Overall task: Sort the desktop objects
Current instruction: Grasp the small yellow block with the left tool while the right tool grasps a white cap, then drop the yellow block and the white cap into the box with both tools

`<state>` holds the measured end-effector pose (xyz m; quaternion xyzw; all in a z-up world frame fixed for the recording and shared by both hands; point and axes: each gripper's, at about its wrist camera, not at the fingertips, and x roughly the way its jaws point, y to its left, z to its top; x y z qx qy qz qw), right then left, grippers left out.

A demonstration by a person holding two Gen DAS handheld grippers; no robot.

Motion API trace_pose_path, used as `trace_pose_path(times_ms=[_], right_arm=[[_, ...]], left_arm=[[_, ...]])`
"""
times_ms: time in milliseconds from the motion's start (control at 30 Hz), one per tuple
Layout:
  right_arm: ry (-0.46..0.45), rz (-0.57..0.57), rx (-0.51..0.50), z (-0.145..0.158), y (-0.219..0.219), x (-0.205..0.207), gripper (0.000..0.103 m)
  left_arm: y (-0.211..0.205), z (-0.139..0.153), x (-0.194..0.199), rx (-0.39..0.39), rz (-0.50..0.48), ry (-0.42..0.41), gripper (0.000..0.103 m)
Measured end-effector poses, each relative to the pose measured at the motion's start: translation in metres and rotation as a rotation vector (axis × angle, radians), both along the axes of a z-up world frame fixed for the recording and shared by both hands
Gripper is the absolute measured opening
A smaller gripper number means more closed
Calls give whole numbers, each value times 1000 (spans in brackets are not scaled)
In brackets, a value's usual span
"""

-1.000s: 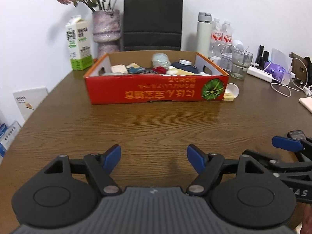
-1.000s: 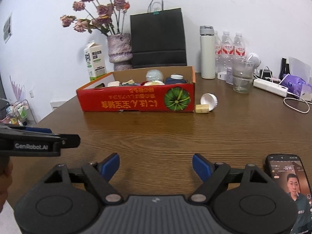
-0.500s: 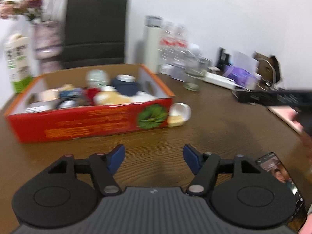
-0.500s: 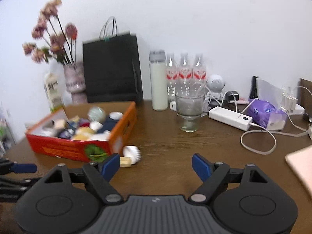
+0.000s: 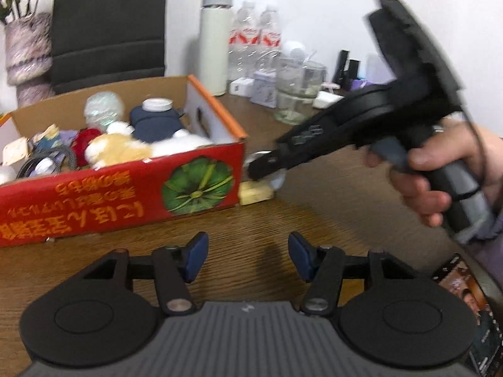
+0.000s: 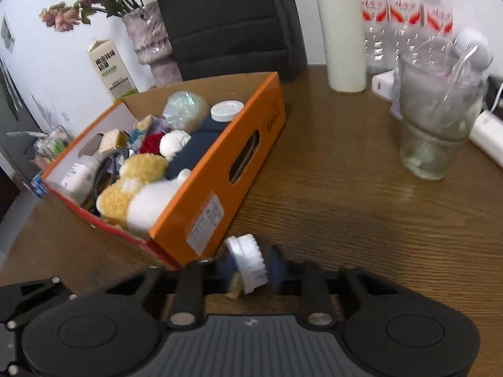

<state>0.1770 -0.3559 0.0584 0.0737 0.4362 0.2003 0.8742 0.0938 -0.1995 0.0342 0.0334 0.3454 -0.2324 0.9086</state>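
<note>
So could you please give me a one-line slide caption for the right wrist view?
Right gripper straddles a white ribbed cap on the wooden table, beside the orange cardboard box.

The box (image 6: 201, 169) sits on the table (image 6: 345, 194). A ribbed cap (image 6: 246, 262) lies just beside its near corner; bottles (image 6: 405, 15) stand behind, a glass (image 6: 437, 119) to its right.

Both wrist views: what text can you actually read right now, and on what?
"限定牧场 奶源", as best I can tell: on the milk carton.
Red box, front: large yellow characters, upside down and blurred, unreadable.
White sticker on the box's orange end: print too small.
Water bottles, red labels: blurred, unreadable.
</note>
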Motion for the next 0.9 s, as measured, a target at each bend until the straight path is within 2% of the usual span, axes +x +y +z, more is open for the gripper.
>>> trace_pose_path(times_ms=[233, 367, 433, 500, 667, 733, 800, 900], right_arm=[[69, 30, 103, -2, 6, -41, 15], [89, 92, 135, -3, 28, -74, 15], [81, 119, 111, -1, 43, -90, 15], [74, 142, 94, 2, 55, -101, 15], [72, 162, 77, 4, 77, -124, 15], [57, 155, 65, 6, 84, -133, 14], [15, 107, -15, 11, 89, -144, 14], [-33, 41, -65, 21, 91, -153, 14]], left_arm=[[14, 0, -12, -69, -21, 32, 63], [33, -3, -37, -71, -23, 40, 56], [46, -7, -45, -92, -6, 62, 51], [56, -7, -54, -109, -13, 71, 31], [73, -6, -83, -98, -23, 52, 30], [83, 0, -95, -89, 8, 27, 30], [97, 9, -107, -100, 29, -19, 30], [124, 27, -117, -128, 92, -62, 30]])
